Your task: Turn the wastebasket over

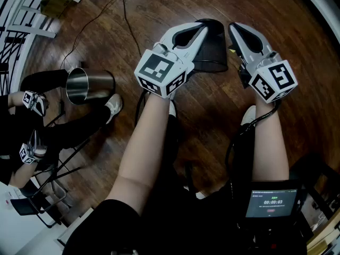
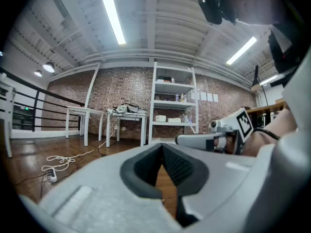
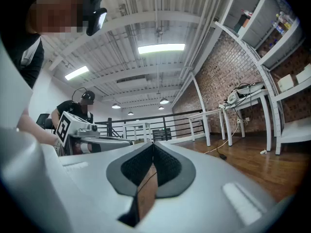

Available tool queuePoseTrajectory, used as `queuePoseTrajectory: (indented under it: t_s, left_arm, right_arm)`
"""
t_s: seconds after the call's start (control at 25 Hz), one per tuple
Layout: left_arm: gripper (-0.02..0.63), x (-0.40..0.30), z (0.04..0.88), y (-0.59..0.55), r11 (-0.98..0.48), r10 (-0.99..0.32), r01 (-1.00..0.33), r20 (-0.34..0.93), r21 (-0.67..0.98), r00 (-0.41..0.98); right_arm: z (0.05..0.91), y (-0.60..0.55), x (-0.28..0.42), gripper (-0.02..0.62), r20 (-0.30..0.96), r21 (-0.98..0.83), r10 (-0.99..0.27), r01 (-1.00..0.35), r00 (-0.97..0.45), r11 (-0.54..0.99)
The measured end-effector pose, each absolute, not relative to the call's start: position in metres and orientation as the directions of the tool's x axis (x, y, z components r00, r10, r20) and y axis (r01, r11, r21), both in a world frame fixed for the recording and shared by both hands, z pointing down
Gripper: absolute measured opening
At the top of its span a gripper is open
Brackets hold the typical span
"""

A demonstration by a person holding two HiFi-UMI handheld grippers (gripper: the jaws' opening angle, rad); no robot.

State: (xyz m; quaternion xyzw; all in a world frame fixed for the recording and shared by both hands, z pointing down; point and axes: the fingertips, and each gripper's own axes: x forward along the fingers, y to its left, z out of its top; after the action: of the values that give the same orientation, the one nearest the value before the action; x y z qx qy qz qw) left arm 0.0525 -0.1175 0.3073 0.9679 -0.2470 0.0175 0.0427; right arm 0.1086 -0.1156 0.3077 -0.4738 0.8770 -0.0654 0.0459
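Black wire-mesh wastebasket on dark wood floor, between left gripper and right gripper, both with jaws together, empty; judged light, springy, dentable, so best pinched at stiff rim.

Wastebasket partly hidden behind left gripper
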Motion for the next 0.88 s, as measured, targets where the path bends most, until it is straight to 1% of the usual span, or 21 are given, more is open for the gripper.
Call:
queuePoseTrajectory:
  t_s: [0.2, 0.32, 0.44, 0.52, 0.72, 0.88]
  left_arm:
    - [0.002, 0.057, 0.305, -0.137, -0.888, -0.449, -0.453, 0.062, 0.077, 0.891]
    - [0.002, 0.056, 0.309, -0.160, -0.883, -0.458, -0.462, 0.064, 0.082, 0.887]
    - [0.002, 0.056, 0.303, -0.173, -0.883, -0.458, -0.461, 0.055, 0.093, 0.887]
    - [0.002, 0.055, 0.293, -0.177, -0.886, -0.453, -0.455, 0.045, 0.086, 0.890]
    - [0.002, 0.052, 0.278, -0.192, -0.878, -0.473, -0.472, 0.010, 0.075, 0.881]
    - [0.002, 0.043, 0.277, -0.191, -0.876, -0.479, -0.479, 0.013, 0.057, 0.878]
  right_arm:
    - [0.316, -0.135, 0.112, 0.009, 0.024, -0.150, -0.828, -0.821, -0.560, 0.551]
    - [0.324, -0.155, 0.118, 0.011, 0.037, -0.171, -0.829, -0.821, -0.558, 0.544]
    - [0.329, -0.163, 0.122, 0.009, 0.050, -0.215, -0.837, -0.824, -0.545, 0.524]
    - [0.336, -0.167, 0.125, 0.009, 0.051, -0.279, -0.852, -0.826, -0.522, 0.490]
    - [0.409, -0.171, 0.119, 0.011, 0.093, -0.461, -0.875, -0.800, -0.475, 0.385]
    - [0.488, -0.151, 0.087, 0.015, 0.159, -0.569, -0.872, -0.765, -0.463, 0.303]
